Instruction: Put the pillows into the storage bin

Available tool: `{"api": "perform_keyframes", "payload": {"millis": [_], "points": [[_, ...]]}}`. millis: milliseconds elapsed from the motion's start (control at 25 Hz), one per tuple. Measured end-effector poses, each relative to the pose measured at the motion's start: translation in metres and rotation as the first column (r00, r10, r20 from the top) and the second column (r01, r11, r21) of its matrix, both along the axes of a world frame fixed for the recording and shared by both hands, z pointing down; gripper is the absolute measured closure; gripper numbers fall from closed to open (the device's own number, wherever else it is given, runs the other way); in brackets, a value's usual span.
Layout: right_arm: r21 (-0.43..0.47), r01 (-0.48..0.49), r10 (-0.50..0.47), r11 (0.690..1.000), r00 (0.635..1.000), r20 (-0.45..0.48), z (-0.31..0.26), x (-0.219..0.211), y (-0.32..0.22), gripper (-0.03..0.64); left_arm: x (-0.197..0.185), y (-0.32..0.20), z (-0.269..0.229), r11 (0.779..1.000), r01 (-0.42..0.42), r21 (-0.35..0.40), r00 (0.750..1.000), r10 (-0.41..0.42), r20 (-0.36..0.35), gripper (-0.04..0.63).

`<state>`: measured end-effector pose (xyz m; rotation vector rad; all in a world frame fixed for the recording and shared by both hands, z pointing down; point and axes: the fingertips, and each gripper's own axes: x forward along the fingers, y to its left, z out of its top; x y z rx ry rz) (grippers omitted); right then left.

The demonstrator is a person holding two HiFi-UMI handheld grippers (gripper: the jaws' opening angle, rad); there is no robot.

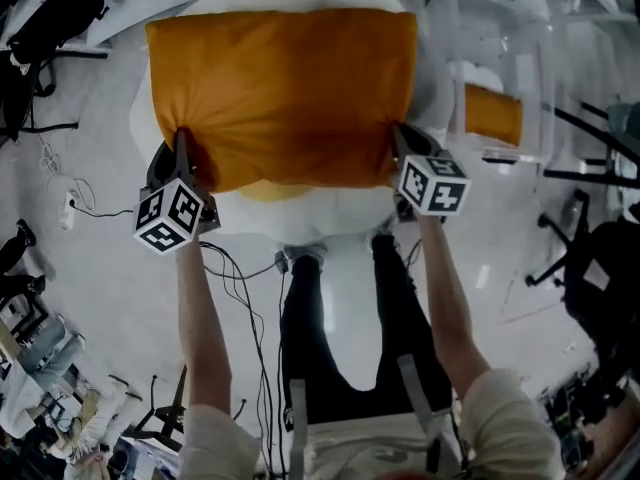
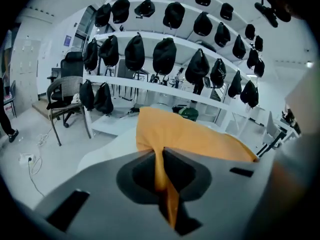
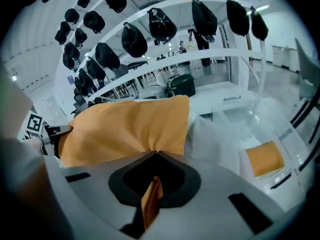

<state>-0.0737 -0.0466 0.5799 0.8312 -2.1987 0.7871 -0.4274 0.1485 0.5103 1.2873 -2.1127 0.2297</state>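
Floor (image 1: 90, 168): pale grey, black cables (image 1: 262, 368) trailing across it.
Shelving (image 2: 150, 86): white racks hung with black bags (image 2: 164, 54).
Office chair (image 2: 64, 89): beside the racks.

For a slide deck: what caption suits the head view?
The left gripper and right gripper each clamp a near corner of the orange pillow.

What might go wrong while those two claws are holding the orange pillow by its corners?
1. The left gripper and right gripper each pinch only a thin fold of the orange pillow, so a corner could slip out.
2. The storage bin on the right already holds a second pillow and looks narrower than this one, so it may catch on the rim.
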Motion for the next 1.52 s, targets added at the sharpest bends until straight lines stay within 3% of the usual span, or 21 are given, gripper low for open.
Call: {"api": "perform_keyframes", "payload": {"millis": [280, 640, 880, 1200, 1400, 1520], "points": [[0.148, -0.009, 0.001, 0.989, 0.999, 0.053, -0.077, 0.05, -0.084, 0.606, 0.055, -0.073, -0.063, 0.993, 0.034, 0.113, 0.998, -0.039, 0.045, 0.568], [0.249, -0.106, 0.112, 0.963, 0.994, -0.008, -0.118, 0.167, -0.115, 0.606, 0.159, -0.115, -0.074, 0.982, -0.016, 0.19, 0.999, 0.023, -0.034, 0.568], [0.268, -0.204, 0.227, 0.941, 0.972, -0.056, -0.134, 0.267, -0.093, 0.606, 0.236, -0.14, -0.076, 0.971, -0.132, 0.199, 0.987, 0.148, -0.067, 0.568], [0.289, -0.248, 0.289, 0.925, 0.951, -0.108, -0.144, 0.431, -0.112, 0.606, 0.39, -0.187, -0.075, 0.967, -0.186, 0.177, 0.975, 0.204, -0.092, 0.568], [0.248, -0.286, 0.312, 0.925, 0.948, -0.07, -0.15, 0.488, -0.137, 0.606, 0.445, -0.221, -0.086, 0.977, -0.166, 0.136, 0.984, 0.174, -0.044, 0.568], [0.203, -0.327, 0.343, 0.923, 0.938, -0.046, -0.141, 0.507, -0.143, 0.606, 0.459, -0.253, -0.098, 0.974, -0.206, 0.098, 0.978, 0.207, 0.006, 0.568]]}}
